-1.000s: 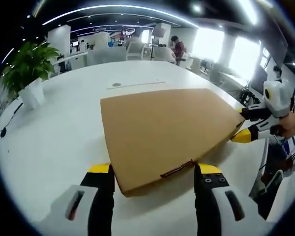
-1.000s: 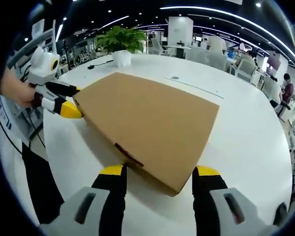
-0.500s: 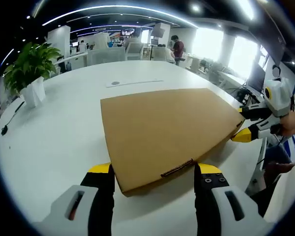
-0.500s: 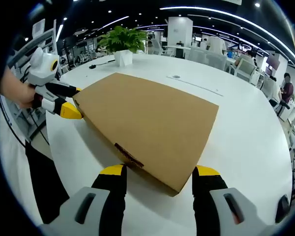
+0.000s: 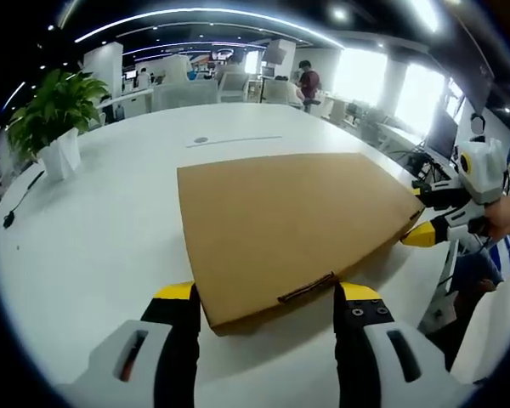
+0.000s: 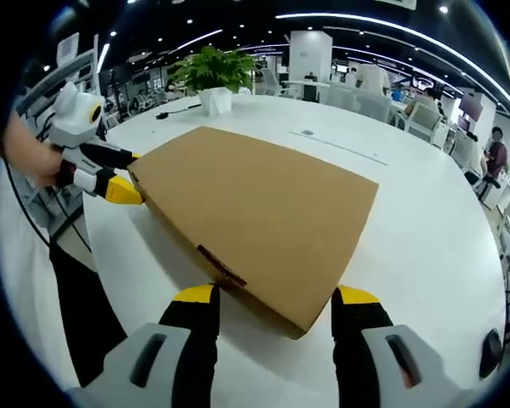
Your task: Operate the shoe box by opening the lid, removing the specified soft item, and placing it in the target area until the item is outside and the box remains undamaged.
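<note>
The closed shoe box (image 5: pixel 289 225) is laid flat mid-worktop (image 5: pixel 102 229), lid down. Both the left gripper (image 5: pixel 268 297) and right gripper (image 6: pixel 272 302) are spread open, one box corner straddled by each, nothing grasped.

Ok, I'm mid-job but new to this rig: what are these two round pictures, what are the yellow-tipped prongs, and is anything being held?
There is no robot arm here. A person holds a two-jaw gripper in each hand, and a fisheye camera rides on each one, looking forward along its jaws. In the left gripper view the black, yellow-tipped prongs at the bottom are the left gripper; in the right gripper view they are the right gripper. Each also appears in the other's picture, at the far corner of the box. On the white table lies a flat brown cardboard box, lid closed. Both grippers are open, each straddling a box corner; nothing is gripped. A potted plant stands farther back.
</note>
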A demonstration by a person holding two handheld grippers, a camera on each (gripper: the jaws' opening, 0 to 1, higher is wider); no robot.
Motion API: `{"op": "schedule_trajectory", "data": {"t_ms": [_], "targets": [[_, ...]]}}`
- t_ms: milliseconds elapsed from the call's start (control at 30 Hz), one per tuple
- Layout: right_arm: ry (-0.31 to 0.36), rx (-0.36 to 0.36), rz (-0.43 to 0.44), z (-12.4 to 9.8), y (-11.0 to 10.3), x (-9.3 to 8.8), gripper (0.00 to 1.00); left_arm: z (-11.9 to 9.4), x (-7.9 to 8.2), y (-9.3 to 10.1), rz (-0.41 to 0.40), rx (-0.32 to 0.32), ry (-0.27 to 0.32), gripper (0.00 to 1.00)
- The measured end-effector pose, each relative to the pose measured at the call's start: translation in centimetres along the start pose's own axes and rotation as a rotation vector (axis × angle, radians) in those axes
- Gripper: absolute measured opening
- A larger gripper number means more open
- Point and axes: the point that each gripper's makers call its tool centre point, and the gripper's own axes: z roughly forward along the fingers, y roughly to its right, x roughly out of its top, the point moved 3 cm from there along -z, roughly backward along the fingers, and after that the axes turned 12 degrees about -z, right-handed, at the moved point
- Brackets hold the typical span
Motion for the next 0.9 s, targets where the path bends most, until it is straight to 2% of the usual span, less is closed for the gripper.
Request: {"op": "schedule_trajectory", "data": {"t_ms": [300,433,533,600,733,800,833,900], "targets": [[-0.019,0.004,-0.032,0.2,0.1,-0.3,0.51,-0.5,-0.3,0.1,-0.007,0.017,-0.02,0.62],[-0.023,0.005,-0.041,0.2,0.0,-0.5,0.51,-0.9,-0.8,0.3,-0.01,0.025,-0.009,0.62],[-0.015,0.006,-0.034,0.1,-0.1,-0.5,0.51,-0.5,-1.0,0.0,-0.061,0.022,-0.018,0.6],[-0.019,0.003,-0.033,0.1,-0.2,-0.5,0.51,-0.6,-0.9,0.3,-0.045,0.022,-0.011,0.6],[-0.019,0.007,-0.029,0.2,0.0,-0.6,0.52,-0.6,-0.8,-0.4,-0.024,0.016,-0.034,0.58],[-0.03,0.017,0.003,0.1,-0.1,-0.7,0.52,-0.5,-1.0,-0.5,-0.018,0.019,-0.051,0.57],[-0.042,0.028,0.075,0.1,-0.4,-0.9,0.51,-0.4,-1.2,-0.5,-0.015,0.023,-0.067,0.56],[-0.042,0.036,0.087,0.1,-0.3,-1.0,0.51,-0.2,-1.4,-0.9,-0.008,0.026,-0.088,0.53]]}}
